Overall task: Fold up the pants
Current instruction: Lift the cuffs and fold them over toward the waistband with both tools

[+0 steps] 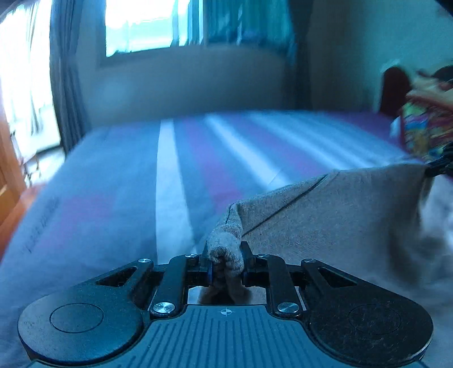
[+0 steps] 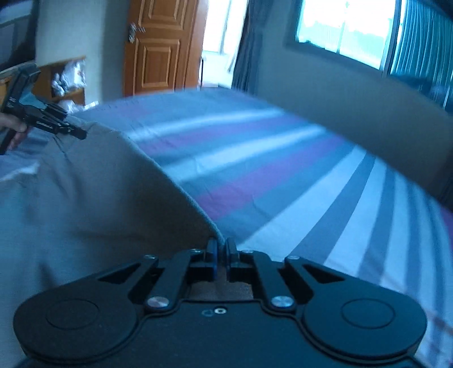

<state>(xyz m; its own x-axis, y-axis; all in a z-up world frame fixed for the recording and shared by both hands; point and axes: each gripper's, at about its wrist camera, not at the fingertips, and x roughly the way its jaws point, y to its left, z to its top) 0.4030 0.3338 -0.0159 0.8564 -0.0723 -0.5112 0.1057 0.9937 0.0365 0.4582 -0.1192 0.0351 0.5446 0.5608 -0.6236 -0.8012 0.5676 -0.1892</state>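
The grey-beige pants [image 1: 339, 215] are held up above the striped bed, stretched between my two grippers. My left gripper [image 1: 225, 259] is shut on a bunched corner of the pants. My right gripper [image 2: 221, 249] is shut on the other corner, with the pants [image 2: 93, 192] spreading away to the left. In the right wrist view the left gripper [image 2: 80, 133] shows at the far left, pinching the far corner of the cloth. In the left wrist view the right gripper [image 1: 433, 169] is only a dark tip at the right edge.
The bed [image 1: 198, 158] has a blue, purple and white striped sheet [image 2: 283, 169]. A colourful pillow [image 1: 424, 133] lies at the headboard. A wooden door [image 2: 161, 45] and a shelf [image 2: 68, 82] stand beyond the bed. A window [image 1: 150, 25] is in the wall.
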